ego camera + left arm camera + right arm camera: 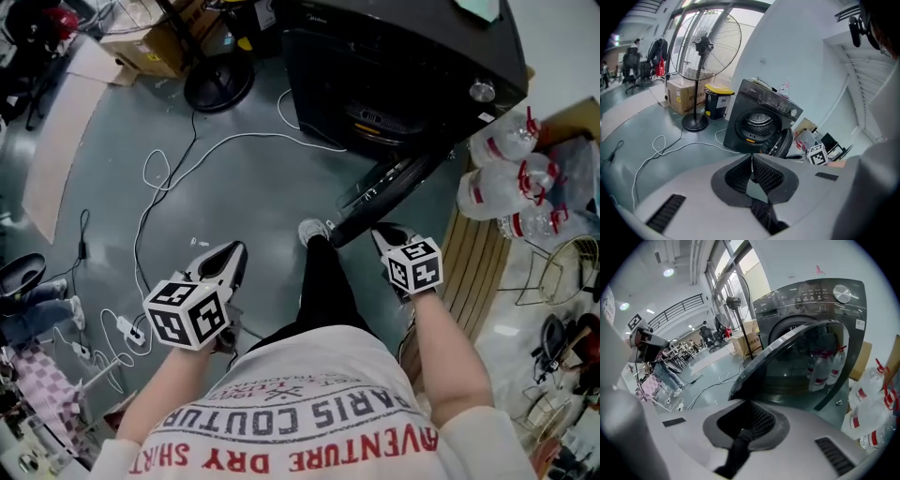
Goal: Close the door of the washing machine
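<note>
The dark washing machine (pixel 394 75) stands at the top of the head view, its drum open. Its round glass door (pixel 384 187) swings out toward me. My right gripper (pixel 380 234) sits against the door's outer edge, jaws together and empty. In the right gripper view the door (pixel 797 362) fills the space just past the right gripper (pixel 749 404), in front of the washing machine (pixel 811 296). My left gripper (pixel 234 255) hangs over the floor to the left, away from the machine. In its own view the left gripper (pixel 751 161) is shut, with the washing machine (pixel 759 117) and door (pixel 783 143) beyond.
A fan base (pixel 218 82) and a cardboard box (pixel 150 47) stand left of the machine. White cable (pixel 187 159) loops across the floor. Water bottles (pixel 511 178) and a slatted panel (pixel 478 272) lie to the right. My shoe (pixel 314 230) is beside the door's tip.
</note>
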A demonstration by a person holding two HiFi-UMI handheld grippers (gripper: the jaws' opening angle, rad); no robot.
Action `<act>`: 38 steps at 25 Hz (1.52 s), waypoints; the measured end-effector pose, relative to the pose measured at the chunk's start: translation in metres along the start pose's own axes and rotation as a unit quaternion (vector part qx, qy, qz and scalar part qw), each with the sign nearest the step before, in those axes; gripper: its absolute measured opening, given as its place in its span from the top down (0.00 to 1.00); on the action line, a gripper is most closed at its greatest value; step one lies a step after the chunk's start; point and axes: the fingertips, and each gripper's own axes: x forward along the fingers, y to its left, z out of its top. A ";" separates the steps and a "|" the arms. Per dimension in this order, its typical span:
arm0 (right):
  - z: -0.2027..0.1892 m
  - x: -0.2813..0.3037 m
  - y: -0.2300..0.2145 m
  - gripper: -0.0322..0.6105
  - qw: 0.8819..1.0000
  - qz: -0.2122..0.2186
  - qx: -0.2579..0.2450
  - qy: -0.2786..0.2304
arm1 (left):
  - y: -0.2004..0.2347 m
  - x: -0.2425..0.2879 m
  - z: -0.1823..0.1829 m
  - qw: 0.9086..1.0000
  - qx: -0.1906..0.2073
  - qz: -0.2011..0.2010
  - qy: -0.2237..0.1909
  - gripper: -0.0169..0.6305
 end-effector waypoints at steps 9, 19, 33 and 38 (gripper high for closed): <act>0.043 0.038 0.006 0.91 1.000 0.014 -0.025 0.003 | 0.028 0.008 0.033 1.000 0.009 0.028 -0.006 0.92; 0.094 0.075 -0.012 0.91 1.000 0.016 0.010 0.001 | 0.063 0.036 0.075 0.999 -0.001 0.045 0.001 0.92; 0.153 0.117 -0.034 0.92 0.999 0.030 0.004 0.019 | 0.083 0.079 0.155 0.999 -0.003 0.050 -0.003 0.92; 0.177 0.130 -0.047 0.92 0.999 0.029 0.009 0.012 | 0.086 0.092 0.171 0.999 -0.006 0.051 -0.002 0.92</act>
